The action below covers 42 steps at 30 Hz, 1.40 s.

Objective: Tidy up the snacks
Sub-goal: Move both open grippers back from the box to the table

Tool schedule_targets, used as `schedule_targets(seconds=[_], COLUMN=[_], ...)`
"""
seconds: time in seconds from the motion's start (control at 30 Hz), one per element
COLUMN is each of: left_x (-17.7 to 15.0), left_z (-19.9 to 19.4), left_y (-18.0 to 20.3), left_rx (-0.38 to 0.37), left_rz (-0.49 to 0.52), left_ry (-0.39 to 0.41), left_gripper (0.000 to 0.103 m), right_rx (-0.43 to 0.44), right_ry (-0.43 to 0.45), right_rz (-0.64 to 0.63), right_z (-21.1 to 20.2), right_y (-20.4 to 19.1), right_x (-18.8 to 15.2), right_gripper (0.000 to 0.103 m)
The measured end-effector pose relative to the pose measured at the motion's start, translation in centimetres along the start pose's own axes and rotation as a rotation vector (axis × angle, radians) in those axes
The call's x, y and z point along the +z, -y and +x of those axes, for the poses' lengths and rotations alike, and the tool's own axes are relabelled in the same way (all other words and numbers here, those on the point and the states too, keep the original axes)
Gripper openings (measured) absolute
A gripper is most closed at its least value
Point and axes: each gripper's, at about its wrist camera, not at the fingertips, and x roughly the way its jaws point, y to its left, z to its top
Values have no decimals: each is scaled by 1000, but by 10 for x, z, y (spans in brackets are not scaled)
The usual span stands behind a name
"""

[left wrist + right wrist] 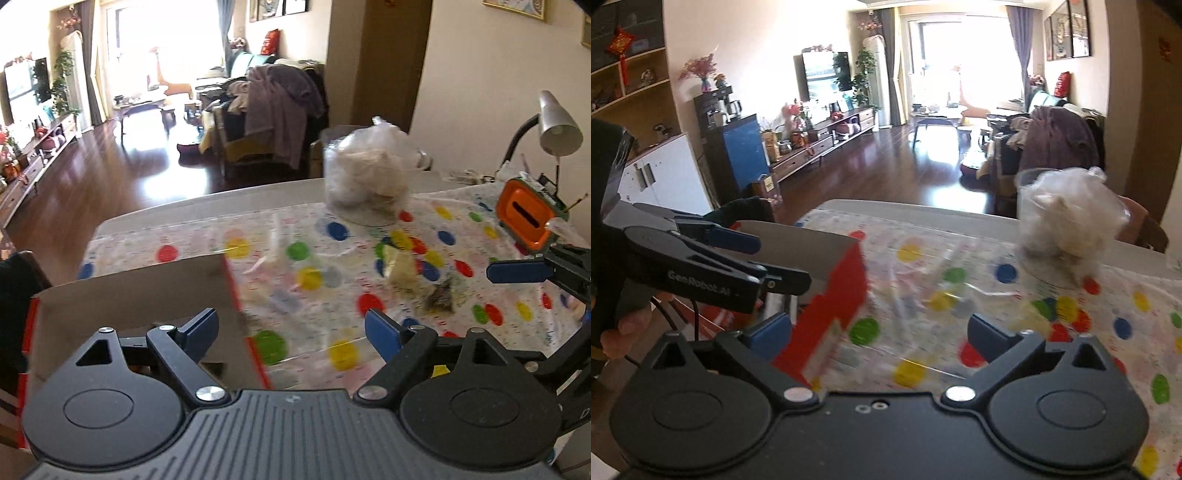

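Observation:
My left gripper is open with nothing between its jaws, hanging over the right wall of a cardboard box with red sides. Loose snack packets lie on the dotted cloth: a yellowish one, a dark one and blurred clear ones. One blue finger of my right gripper shows at the right edge. In the right wrist view my right gripper stands wide open and empty, above the box's red side and the cloth. My left gripper appears there over the box.
A clear jar stuffed with a plastic bag stands at the table's far edge. An orange container and a desk lamp sit at the far right. A hand grips the left tool. A chair back is left of the box.

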Motion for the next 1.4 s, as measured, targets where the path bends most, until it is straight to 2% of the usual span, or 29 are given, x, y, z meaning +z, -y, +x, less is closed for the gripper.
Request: schedule_targets(seconds=[0.1,0.27,0.57,0.8,1.03,1.2,1.27,1.4], left_x=[3,12,35,48,62,67,68,70], left_z=[9,33,99,156,214,249,262,280], left_y=[20,57,116,144,165,182,185,185], left_rx=[-33,-91,-145,-110,-61,5,40,58], left_rz=[-13,-4,75,128,177,242,245,222], left_ry=[15,-4,-97,-180,-263,-341,-362,-399], left_gripper=[89,90,90,90,90,90,90,90], right_rx=[-18,-74,-145,-125,-90,-53,-41,-19], right_ry=[-11,-40,-112,-165,-211,-241,-258,-277], right_rz=[-3,5,-42,-71,-27,3,5,17], right_z=[-9,-17,-3,20,55,79,89,103], right_y=[22,64,132,166,192,199,201,205], right_x=[-11,-28,-54,-67,-74,-77,-78,-78], right_gripper=[103,103,103,102,98,94,92,86])
